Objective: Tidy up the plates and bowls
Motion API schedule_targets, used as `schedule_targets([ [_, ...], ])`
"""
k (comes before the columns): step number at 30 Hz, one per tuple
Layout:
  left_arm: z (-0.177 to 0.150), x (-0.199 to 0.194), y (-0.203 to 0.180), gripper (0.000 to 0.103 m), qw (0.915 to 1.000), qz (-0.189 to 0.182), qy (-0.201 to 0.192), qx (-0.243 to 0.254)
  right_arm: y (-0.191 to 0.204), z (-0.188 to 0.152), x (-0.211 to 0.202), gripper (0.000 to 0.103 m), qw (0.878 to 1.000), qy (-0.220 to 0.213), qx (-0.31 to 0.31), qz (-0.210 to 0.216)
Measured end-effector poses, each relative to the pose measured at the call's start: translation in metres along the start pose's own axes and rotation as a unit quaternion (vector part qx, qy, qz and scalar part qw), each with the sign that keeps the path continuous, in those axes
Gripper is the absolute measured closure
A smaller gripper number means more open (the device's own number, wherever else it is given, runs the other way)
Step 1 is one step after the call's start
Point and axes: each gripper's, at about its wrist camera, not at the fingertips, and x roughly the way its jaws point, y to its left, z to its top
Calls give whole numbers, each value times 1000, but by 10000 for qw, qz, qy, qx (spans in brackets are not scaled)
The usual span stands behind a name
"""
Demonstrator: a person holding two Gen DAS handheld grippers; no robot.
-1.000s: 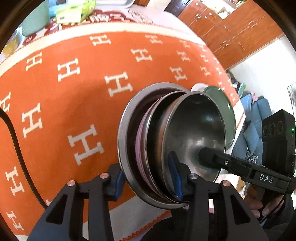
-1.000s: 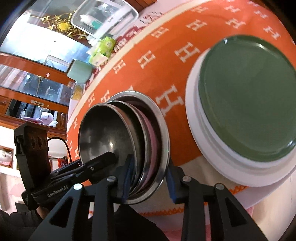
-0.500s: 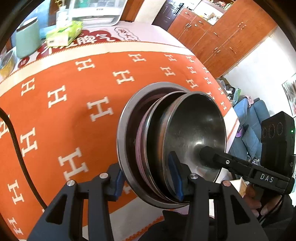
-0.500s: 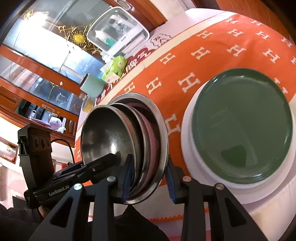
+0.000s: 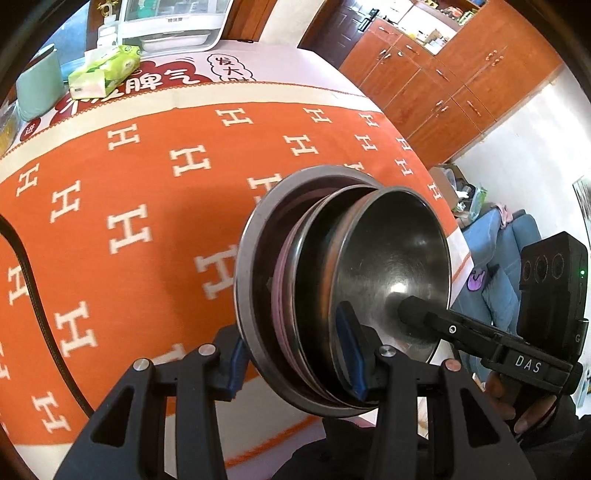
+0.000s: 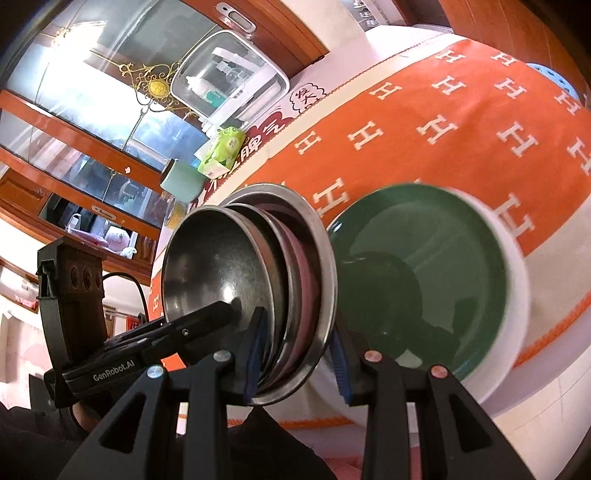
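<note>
Left wrist view: we see the stack of nested metal bowls (image 5: 343,295) held on edge above the bench (image 5: 140,206), rims turned sideways, a pink layer showing between the steel ones. The left tool (image 5: 295,354) is clenched on the stack's lower rim, one blue pad (image 5: 349,347) inside the innermost bowl, the other against the outer wall of the largest. The right tool (image 5: 413,314) enters from the right side of this view, a black finger reaching into the same innermost bowl.

From the right wrist view we note the right tool (image 6: 295,354) likewise clamped on the stack (image 6: 251,280), pads on either side of the rims. The left tool (image 6: 221,314) comes in from the left of that view. Just beyond the stack, a green plate (image 6: 436,273) lies on a white plate (image 6: 517,258) on the orange H-patterned cloth (image 6: 424,122).

Farther back on the bench: a green tissue pack (image 5: 103,72), a pale green container (image 5: 35,88), a white lidded box (image 5: 166,22). Wooden cabinets (image 5: 461,77) stand behind.
</note>
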Motion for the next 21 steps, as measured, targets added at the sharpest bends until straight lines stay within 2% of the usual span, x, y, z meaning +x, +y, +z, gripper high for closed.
schedule_targets([
  [6, 5, 22, -31, 61, 9997, 84, 65, -224, -32, 20, -11, 70, 9996, 269, -82, 9],
  [12, 6, 50, -50, 61, 9978, 224, 187, -601, -61, 42, -8, 70, 9969, 747, -258, 28],
  [19, -5, 75, -52, 61, 9889, 355, 312, -1411, -80, 63, 11, 70, 9861, 1516, -668, 143],
  [21, -9, 77, -52, 60, 9856, 466, 311, -1598, -80, 67, 13, 70, 9835, 1613, -794, 189],
])
